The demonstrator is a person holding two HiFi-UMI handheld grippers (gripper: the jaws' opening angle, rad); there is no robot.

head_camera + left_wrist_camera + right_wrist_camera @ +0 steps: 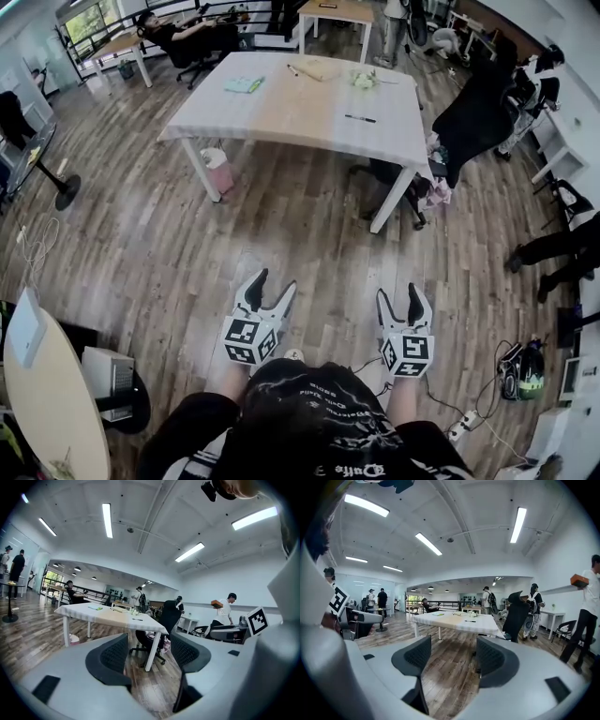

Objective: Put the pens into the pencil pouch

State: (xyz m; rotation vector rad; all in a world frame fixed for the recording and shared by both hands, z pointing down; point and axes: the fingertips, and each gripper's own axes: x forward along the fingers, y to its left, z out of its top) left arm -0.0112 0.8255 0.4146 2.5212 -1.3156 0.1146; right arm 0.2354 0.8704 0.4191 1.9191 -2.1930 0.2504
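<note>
Head view: left gripper [274,284] and right gripper [399,298] are held low in front of the person, over the wood floor [141,234]. Both have their jaws spread wide with nothing in them. The white table [281,112] stands well apart ahead. A black pen [360,119] lies near the table's right edge and a green flat item [244,84] toward its far left; too small to tell if that is the pouch. A black chair [473,117] sits at the table's right.

Left gripper view: left gripper [150,653] has its jaws wide apart, only floor and a table leg between them. The pen [137,618] is on the table, far off.

Right gripper view: right gripper [454,656] has its jaws wide, empty, bare floor between. The pen [470,621] lies on the table top, well ahead.
</note>
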